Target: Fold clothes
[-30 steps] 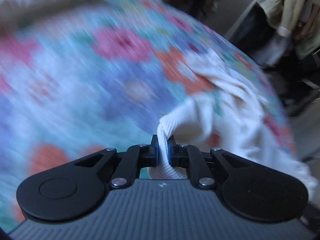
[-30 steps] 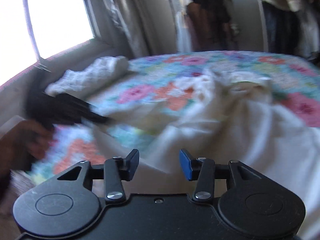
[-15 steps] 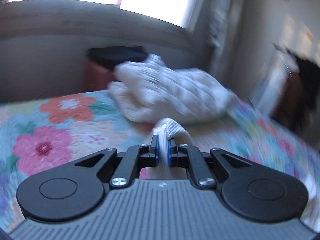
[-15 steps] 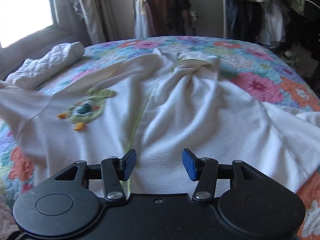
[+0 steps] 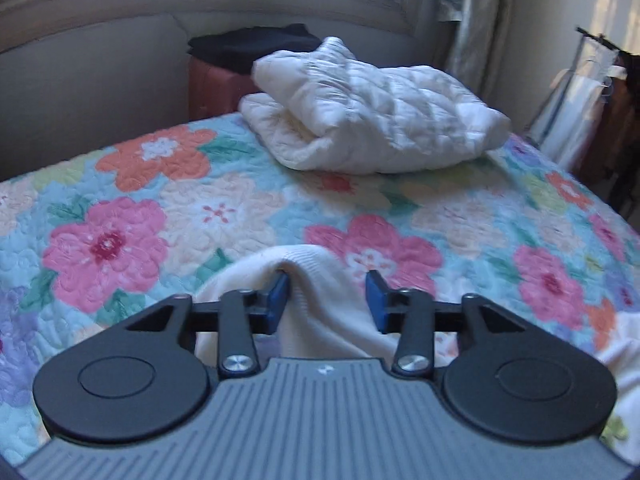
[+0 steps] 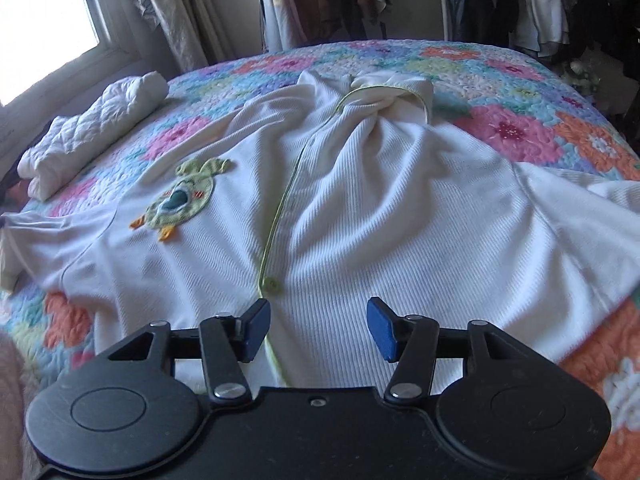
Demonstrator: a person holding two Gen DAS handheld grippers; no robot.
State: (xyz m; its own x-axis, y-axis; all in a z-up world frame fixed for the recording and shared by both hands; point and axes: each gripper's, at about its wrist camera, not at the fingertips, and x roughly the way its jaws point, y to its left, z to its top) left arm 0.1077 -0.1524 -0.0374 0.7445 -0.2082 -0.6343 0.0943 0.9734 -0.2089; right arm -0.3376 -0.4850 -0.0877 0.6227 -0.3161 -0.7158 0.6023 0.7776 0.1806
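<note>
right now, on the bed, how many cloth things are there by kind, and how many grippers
White ribbed garment, spread out, with a green patch and a green button: 1
Folded white quilted bundle: 1
Floral quilt covering the bed: 1
Grippers, left gripper and right gripper: 2
Total: 5

A garment (image 6: 360, 208) lay spread across the quilt (image 6: 500, 68) on the bed, its collar at the far end and one button (image 6: 272, 283) at the near end. Left of it, near the window (image 6: 40, 20), sat a folded padded jacket (image 5: 372, 116). Behind the bed stood a clothes rack (image 6: 520, 0). One sleeve (image 5: 320, 300) reached leftward over the quilt.
</note>
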